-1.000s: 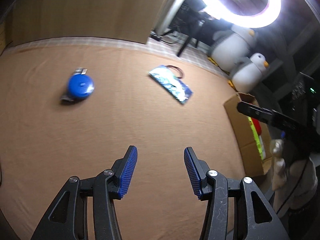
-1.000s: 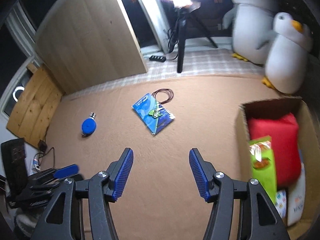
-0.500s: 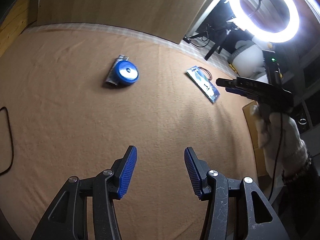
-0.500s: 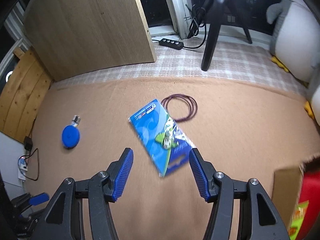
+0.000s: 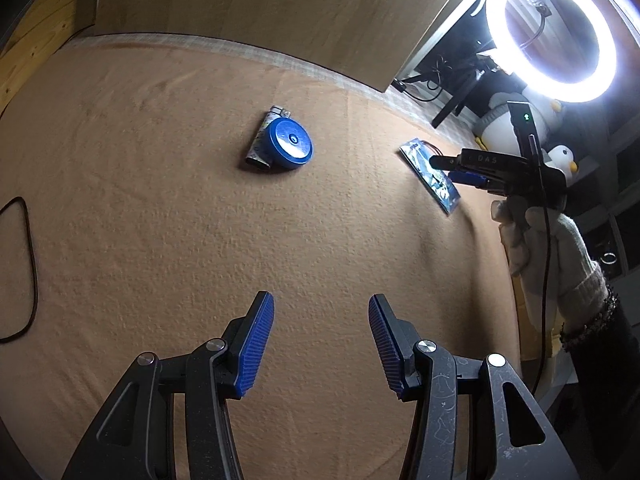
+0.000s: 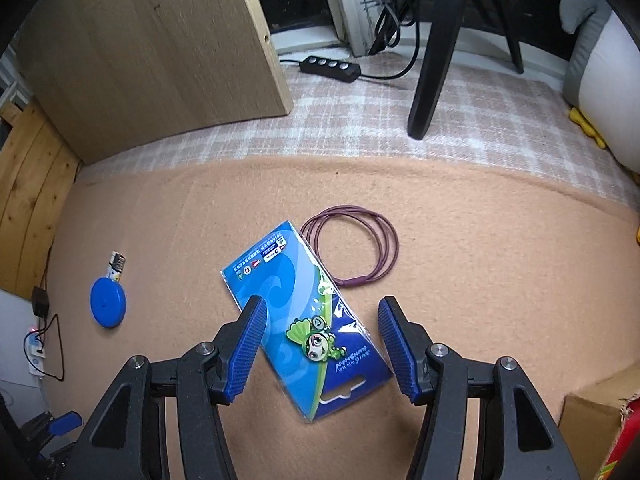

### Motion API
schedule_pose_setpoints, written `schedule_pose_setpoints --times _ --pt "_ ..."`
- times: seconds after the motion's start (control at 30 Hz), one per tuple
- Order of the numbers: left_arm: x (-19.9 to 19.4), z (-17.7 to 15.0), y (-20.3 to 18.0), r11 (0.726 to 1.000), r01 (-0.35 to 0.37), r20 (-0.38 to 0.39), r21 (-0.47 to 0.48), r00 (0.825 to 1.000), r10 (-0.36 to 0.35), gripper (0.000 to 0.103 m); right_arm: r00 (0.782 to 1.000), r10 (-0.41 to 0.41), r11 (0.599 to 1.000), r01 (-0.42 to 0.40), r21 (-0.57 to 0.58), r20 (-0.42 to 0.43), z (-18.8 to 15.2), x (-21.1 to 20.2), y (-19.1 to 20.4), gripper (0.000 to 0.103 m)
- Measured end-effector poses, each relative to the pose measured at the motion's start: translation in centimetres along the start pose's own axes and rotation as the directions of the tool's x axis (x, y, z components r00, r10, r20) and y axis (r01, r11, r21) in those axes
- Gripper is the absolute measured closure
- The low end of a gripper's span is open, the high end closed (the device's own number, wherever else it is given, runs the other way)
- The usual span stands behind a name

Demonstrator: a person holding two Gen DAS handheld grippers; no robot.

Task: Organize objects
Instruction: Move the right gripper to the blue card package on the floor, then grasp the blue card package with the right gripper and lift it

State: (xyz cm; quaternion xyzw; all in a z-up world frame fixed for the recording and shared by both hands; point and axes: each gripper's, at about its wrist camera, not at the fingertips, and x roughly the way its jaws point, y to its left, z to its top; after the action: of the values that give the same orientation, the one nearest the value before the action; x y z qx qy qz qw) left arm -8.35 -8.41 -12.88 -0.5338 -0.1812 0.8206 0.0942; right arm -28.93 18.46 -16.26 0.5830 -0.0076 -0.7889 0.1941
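A blue packaged card (image 6: 296,312) with a green cartoon figure lies flat on the tan blanket (image 6: 480,260), between the open jaws of my right gripper (image 6: 320,344), which hovers over it. A purple cord loop (image 6: 352,244) lies just beyond the card. A blue round disc (image 6: 108,302) rests on a lighter (image 6: 116,266) to the left. In the left wrist view my left gripper (image 5: 320,344) is open and empty, well short of the disc (image 5: 290,144) and lighter (image 5: 260,148). The card (image 5: 430,174) and right gripper (image 5: 452,164) show at the right.
A cardboard box (image 6: 596,420) with red contents stands at the right front. A wooden panel (image 6: 160,60), power strip (image 6: 330,66), tripod leg (image 6: 436,52) and plush penguin (image 6: 604,76) line the far side. A ring light (image 5: 552,36) glares. A black cable (image 5: 24,264) lies at left.
My right gripper has moved forward and down over the blue card, which now sits between its fingers. My left gripper has swung left and closer to the blue disc.
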Motion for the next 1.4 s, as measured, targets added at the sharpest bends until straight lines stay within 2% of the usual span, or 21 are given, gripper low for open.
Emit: schedule_pose_setpoints --times 0.2,0.43,0.5,0.67,1.03,1.27,1.4 --pt "-0.1 -0.1 0.0 1.000 0.004 -0.003 -0.002 1.000 -0.004 0.050 1.000 0.011 0.999 -0.012 -0.051 -0.029 -0.1 0.7 1.7 0.049" --pt "-0.4 -0.1 -0.2 1.000 0.003 -0.006 -0.008 1.000 -0.003 0.050 0.997 -0.068 0.986 0.060 -0.158 -0.045 -0.4 1.4 4.4 0.049" --pt "-0.6 -0.2 -0.2 1.000 -0.004 -0.004 -0.006 1.000 0.004 0.050 0.993 -0.114 0.974 0.102 -0.201 -0.045 -0.6 1.6 5.3 0.049" --pt "-0.9 -0.3 -0.6 0.998 -0.053 0.009 0.026 0.999 0.052 0.050 0.990 -0.130 0.959 0.113 -0.259 -0.051 -1.4 1.8 6.6 0.049" --pt "-2.1 -0.3 -2.4 0.977 -0.178 0.073 0.117 0.983 0.170 0.050 0.988 -0.147 0.948 0.126 -0.291 -0.051 -3.5 1.1 7.6 0.050" --pt "-1.7 -0.9 -3.8 0.963 -0.209 0.074 0.168 0.977 0.199 0.050 0.989 -0.140 0.947 0.120 -0.298 -0.049 -6.1 -0.2 7.9 0.050" --pt "-1.5 -1.2 -4.6 0.960 -0.208 0.070 0.190 0.978 0.198 0.043 0.991 -0.125 0.955 0.109 -0.275 -0.040 -7.8 -1.3 7.4 0.051"
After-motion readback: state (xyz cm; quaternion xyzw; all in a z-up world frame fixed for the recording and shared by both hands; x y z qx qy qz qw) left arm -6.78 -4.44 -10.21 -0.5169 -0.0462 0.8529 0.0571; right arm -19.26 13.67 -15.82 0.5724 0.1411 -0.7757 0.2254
